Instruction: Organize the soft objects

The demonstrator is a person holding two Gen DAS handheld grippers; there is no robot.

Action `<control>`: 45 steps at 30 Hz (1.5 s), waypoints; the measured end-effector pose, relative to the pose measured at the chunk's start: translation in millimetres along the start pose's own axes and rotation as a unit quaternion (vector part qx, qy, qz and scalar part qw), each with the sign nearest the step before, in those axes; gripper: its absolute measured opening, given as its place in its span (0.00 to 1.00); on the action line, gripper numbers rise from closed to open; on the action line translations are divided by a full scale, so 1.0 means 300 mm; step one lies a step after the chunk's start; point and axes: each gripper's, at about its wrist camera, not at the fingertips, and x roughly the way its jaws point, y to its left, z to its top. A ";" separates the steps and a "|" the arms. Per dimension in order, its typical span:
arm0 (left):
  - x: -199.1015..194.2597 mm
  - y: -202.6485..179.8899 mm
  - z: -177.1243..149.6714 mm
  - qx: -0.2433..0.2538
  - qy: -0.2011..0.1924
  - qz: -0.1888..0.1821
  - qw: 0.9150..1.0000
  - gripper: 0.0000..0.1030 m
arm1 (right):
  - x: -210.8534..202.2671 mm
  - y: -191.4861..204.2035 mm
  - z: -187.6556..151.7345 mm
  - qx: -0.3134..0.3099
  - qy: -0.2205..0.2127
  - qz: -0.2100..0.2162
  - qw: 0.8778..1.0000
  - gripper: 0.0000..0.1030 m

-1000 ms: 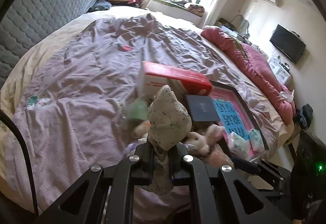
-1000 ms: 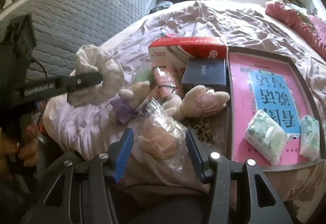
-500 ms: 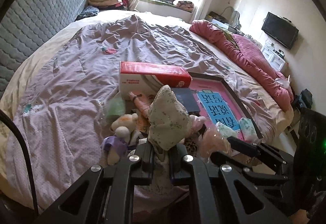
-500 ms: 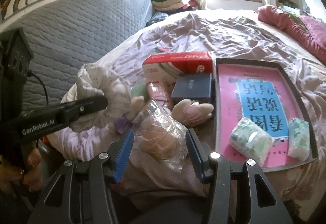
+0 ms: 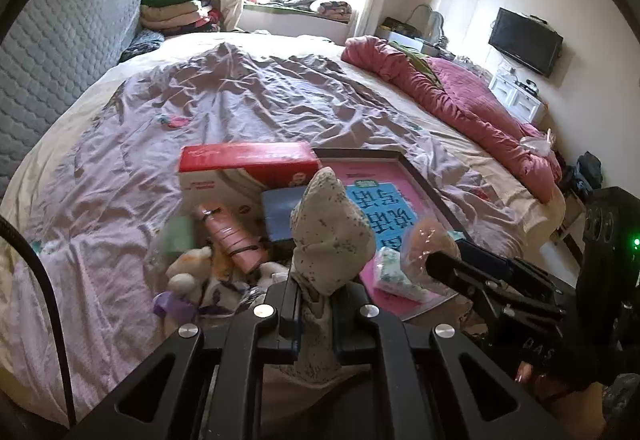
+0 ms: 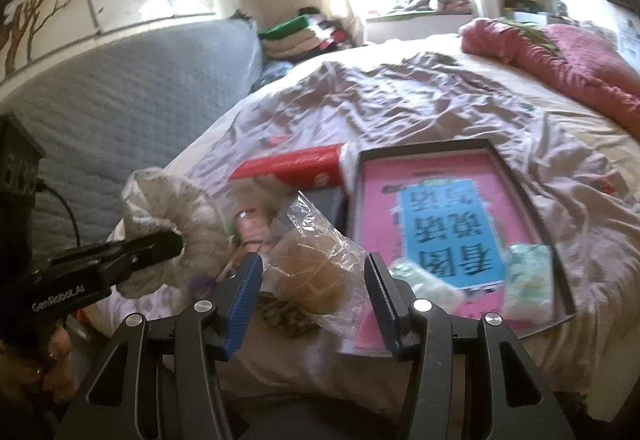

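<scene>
Left wrist view: left tongs [image 5: 316, 314] clamped on the speckled cloth bundle [image 5: 330, 240] — carried higher above the bed [image 5: 248, 96] than a second ago, toy pile now farther below. Right wrist view: right tongs [image 6: 314, 280] grip the bagged bun [image 6: 310, 272], likewise lifted; tray [image 6: 520, 192] nearer centre. Both items clear — likely headed for placement.

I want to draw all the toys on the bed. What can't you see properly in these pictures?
- Plush toys: left wrist view, part hidden behind the scrunchie and left gripper; in the right wrist view, hidden almost entirely.
- Tissue packs: right wrist view, blurred, print unreadable.
- Bagged item: right wrist view, crinkled plastic hides what it is.
- Tray: its near edge is hidden behind the right gripper.
</scene>
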 end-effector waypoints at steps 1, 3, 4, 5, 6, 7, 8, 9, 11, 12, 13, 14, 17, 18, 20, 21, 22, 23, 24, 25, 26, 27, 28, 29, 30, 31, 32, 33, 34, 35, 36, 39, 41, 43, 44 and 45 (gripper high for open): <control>0.004 -0.012 0.006 0.002 0.001 -0.001 1.000 0.11 | -0.010 -0.016 0.004 0.004 -0.003 -0.004 1.000 0.53; 0.014 -0.037 0.014 0.008 0.002 -0.004 1.000 0.11 | -0.025 -0.049 0.011 0.013 -0.009 -0.008 1.000 0.53; 0.018 -0.052 0.019 0.012 0.002 -0.005 1.000 0.11 | -0.031 -0.062 0.016 0.016 -0.013 -0.012 1.000 0.53; 0.023 -0.072 0.025 0.018 0.002 -0.007 1.000 0.11 | -0.038 -0.074 0.021 0.017 -0.016 -0.016 1.000 0.53; 0.027 -0.084 0.030 0.021 0.003 -0.008 1.000 0.11 | -0.047 -0.086 0.024 0.020 -0.018 -0.019 0.999 0.53; 0.032 -0.098 0.035 0.025 0.002 -0.010 1.000 0.11 | -0.056 -0.098 0.026 0.023 -0.022 -0.021 0.999 0.53; 0.037 -0.115 0.040 0.031 0.002 -0.011 0.999 0.11 | -0.065 -0.107 0.028 0.026 -0.025 -0.023 0.999 0.53; 0.043 -0.132 0.045 0.036 0.003 -0.012 0.999 0.11 | -0.073 -0.118 0.030 0.028 -0.028 -0.027 0.999 0.53; 0.055 -0.159 0.052 0.043 0.004 -0.014 0.999 0.11 | -0.083 -0.134 0.037 0.029 -0.034 -0.033 0.998 0.53; 0.061 -0.173 0.057 0.046 0.004 -0.015 0.999 0.11 | -0.089 -0.145 0.041 0.030 -0.037 -0.036 0.998 0.53; 0.067 -0.185 0.060 0.050 0.005 -0.017 0.999 0.11 | -0.093 -0.151 0.041 0.032 -0.039 -0.037 0.998 0.53; 0.075 -0.200 0.063 0.054 0.006 -0.017 0.998 0.11 | -0.098 -0.157 0.041 0.034 -0.042 -0.041 0.998 0.53; 0.095 -0.229 0.064 0.062 0.010 -0.020 0.998 0.11 | -0.109 -0.179 0.042 0.034 -0.047 -0.049 0.997 0.53; 0.104 -0.238 0.062 0.065 0.012 -0.022 0.998 0.11 | -0.113 -0.188 0.041 0.035 -0.049 -0.051 0.997 0.53; 0.120 -0.258 0.054 0.073 0.019 -0.023 0.997 0.11 | -0.116 -0.201 0.038 0.041 -0.051 -0.052 0.996 0.53; 0.127 -0.264 0.050 0.076 0.021 -0.023 0.997 0.11 | -0.118 -0.210 0.037 0.043 -0.052 -0.054 0.996 0.53; 0.137 -0.272 0.043 0.079 0.026 -0.024 0.996 0.11 | -0.118 -0.221 0.036 0.046 -0.053 -0.055 0.996 0.53; 0.153 -0.281 0.034 0.083 0.031 -0.024 0.996 0.11 | -0.118 -0.229 0.036 0.048 -0.053 -0.056 0.996 0.53; 0.166 -0.288 0.026 0.087 0.037 -0.024 0.995 0.11 | -0.116 -0.236 0.033 0.050 -0.053 -0.056 0.996 0.53; 0.177 -0.294 0.016 0.089 0.042 -0.024 0.995 0.11 | -0.114 -0.243 0.030 0.052 -0.052 -0.057 0.996 0.53; 0.196 -0.300 0.005 0.092 0.050 -0.024 0.994 0.11 | -0.113 -0.250 0.026 0.055 -0.052 -0.058 0.995 0.53; 0.211 -0.305 -0.004 0.094 0.056 -0.023 0.994 0.11 | -0.109 -0.258 0.022 0.057 -0.050 -0.057 0.995 0.53; 0.227 -0.308 -0.015 0.095 0.062 -0.023 0.993 0.11 | -0.104 -0.265 0.017 0.059 -0.048 -0.059 0.995 0.53; 0.246 -0.313 -0.023 0.096 0.069 -0.023 0.993 0.11 | -0.100 -0.271 0.012 0.060 -0.047 -0.060 0.995 0.53; 0.261 -0.317 -0.029 0.096 0.074 -0.024 0.992 0.11 | -0.096 -0.276 0.008 0.063 -0.045 -0.060 0.995 0.53; 0.278 -0.319 -0.037 0.097 0.079 -0.025 0.992 0.11 | -0.091 -0.283 0.003 0.065 -0.044 -0.060 0.995 0.53; 0.290 -0.320 -0.043 0.098 0.083 -0.024 0.991 0.11 | -0.088 -0.288 0.000 0.066 -0.042 -0.062 0.995 0.53; 0.308 -0.321 -0.049 0.098 0.088 -0.025 0.991 0.11 | -0.081 -0.296 -0.004 0.068 -0.040 -0.062 0.995 0.53; 0.322 -0.322 -0.055 0.098 0.093 -0.026 0.991 0.11 | -0.076 -0.301 -0.007 0.069 -0.038 -0.062 0.995 0.53; 0.331 -0.323 -0.061 0.097 0.096 -0.026 0.990 0.11 | -0.072 -0.306 -0.011 0.070 -0.037 -0.063 0.995 0.53; 0.344 -0.324 -0.068 0.098 0.101 -0.028 0.990 0.11 | -0.067 -0.310 -0.014 0.070 -0.035 -0.066 0.995 0.53; 0.374 -0.331 -0.080 0.102 0.109 -0.029 0.988 0.11 | -0.049 -0.329 -0.024 0.073 -0.027 -0.069 0.995 0.53; 0.393 -0.334 -0.087 0.103 0.113 -0.031 0.988 0.11 | -0.036 -0.339 -0.033 0.075 -0.022 -0.072 0.994 0.53; 0.415 -0.334 -0.092 0.103 0.120 -0.031 0.987 0.11 | -0.022 -0.347 -0.041 0.078 -0.016 -0.074 0.994 0.53; 0.424 -0.335 -0.093 0.103 0.121 -0.031 0.987 0.11 | -0.016 -0.350 -0.045 0.077 -0.013 -0.075 0.994 0.53; 0.434 -0.334 -0.094 0.102 0.124 -0.032 0.987 0.11 | -0.011 -0.351 -0.047 0.075 -0.011 -0.077 0.994 0.53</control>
